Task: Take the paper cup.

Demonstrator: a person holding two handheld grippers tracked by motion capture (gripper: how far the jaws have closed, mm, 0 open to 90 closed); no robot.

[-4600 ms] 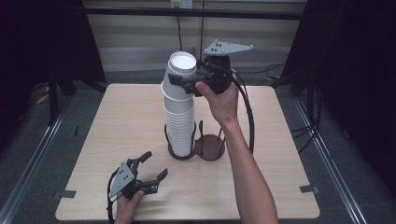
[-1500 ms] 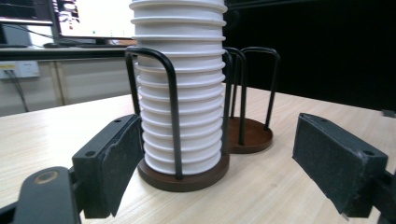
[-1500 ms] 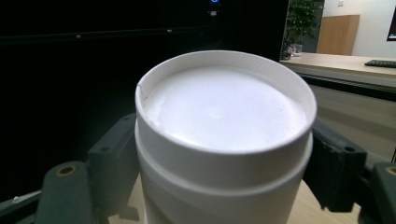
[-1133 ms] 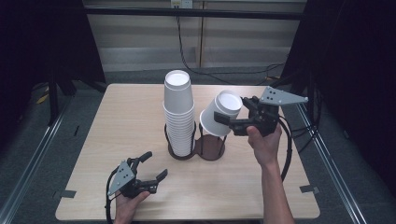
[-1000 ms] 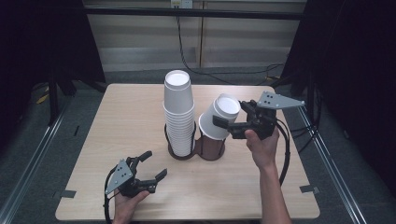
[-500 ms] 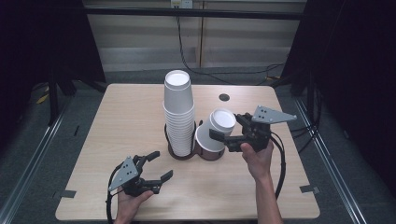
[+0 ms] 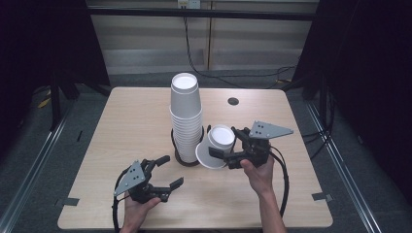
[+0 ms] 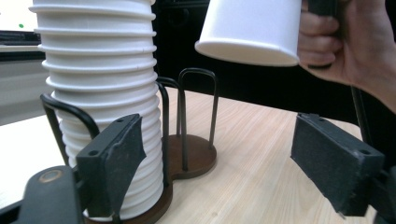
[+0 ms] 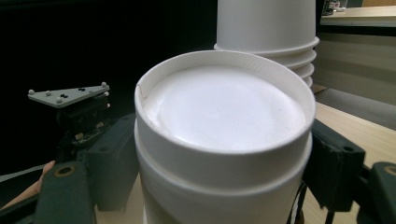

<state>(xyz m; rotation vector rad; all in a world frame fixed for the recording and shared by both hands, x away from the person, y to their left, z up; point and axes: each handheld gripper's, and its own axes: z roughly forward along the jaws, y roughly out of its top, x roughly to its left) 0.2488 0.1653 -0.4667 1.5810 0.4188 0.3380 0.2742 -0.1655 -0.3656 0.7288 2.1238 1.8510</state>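
A tall stack of upside-down white paper cups [image 7: 186, 119] stands in the left ring of a brown wire holder [image 8: 191, 156]. My right gripper [image 7: 226, 144] is shut on one more upside-down white cup [image 7: 217, 145], tilted and hanging just above the holder's right ring, close beside the stack. The right gripper view has that cup [image 9: 224, 140] clamped between both jaws, with the stack [image 9: 266, 28] behind it. My left gripper [image 7: 174, 170] hovers low at the front left, pointing at the holder. Its jaws have just been opening and nothing is between them; past them I see the stack [image 8: 102, 93] and the held cup [image 8: 250, 28].
The wooden table [image 7: 121, 126] has a small dark hole [image 7: 233, 101] at the back right. Cables trail from both grippers. Dark frames and floor rails flank the table.
The right gripper took the top cup off the stack, carried it right and lowered it toward the holder's right ring. The left gripper rose slightly and turned a little toward the holder.
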